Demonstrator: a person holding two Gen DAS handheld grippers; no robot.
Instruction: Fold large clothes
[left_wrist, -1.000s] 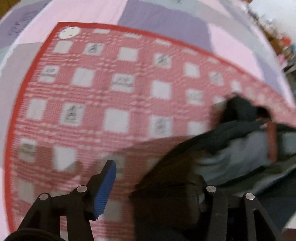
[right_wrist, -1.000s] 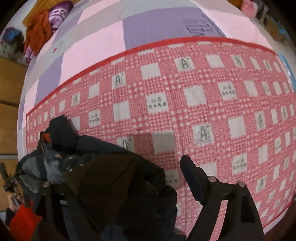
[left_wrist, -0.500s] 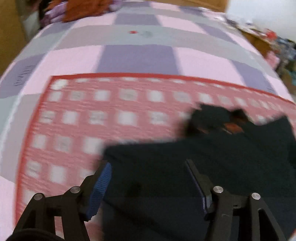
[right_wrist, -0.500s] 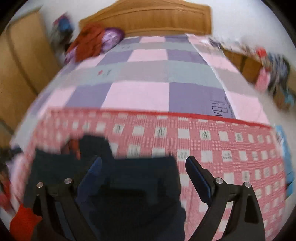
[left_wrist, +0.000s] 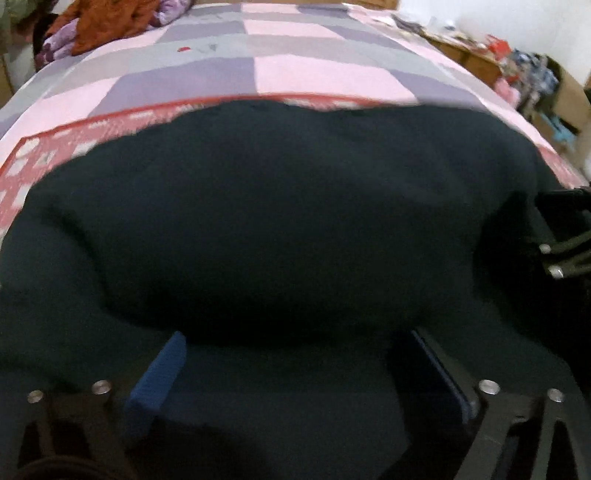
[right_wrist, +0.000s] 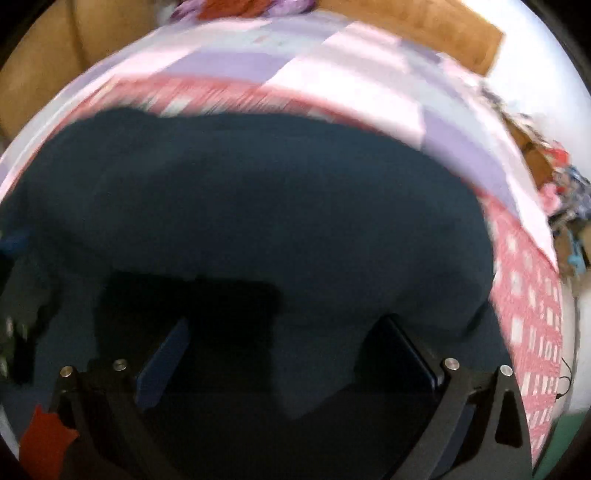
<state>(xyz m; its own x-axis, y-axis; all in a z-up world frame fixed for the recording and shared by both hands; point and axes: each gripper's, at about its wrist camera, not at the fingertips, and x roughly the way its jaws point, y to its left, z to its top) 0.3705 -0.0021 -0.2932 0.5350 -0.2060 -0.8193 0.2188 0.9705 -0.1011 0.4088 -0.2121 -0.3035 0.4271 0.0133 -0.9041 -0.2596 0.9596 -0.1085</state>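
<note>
The left gripper's fingers (left_wrist: 162, 373) stand wide apart, and so do the right gripper's fingers (right_wrist: 162, 365); neither pair grips anything. A dark garment (left_wrist: 277, 221) lies spread under both grippers, filling each view from 9 to 3 o'clock. It rests on a red checked blanket (left_wrist: 44, 155) over a pink and purple quilt (left_wrist: 314, 70) on the bed. Both views are blurred.
</note>
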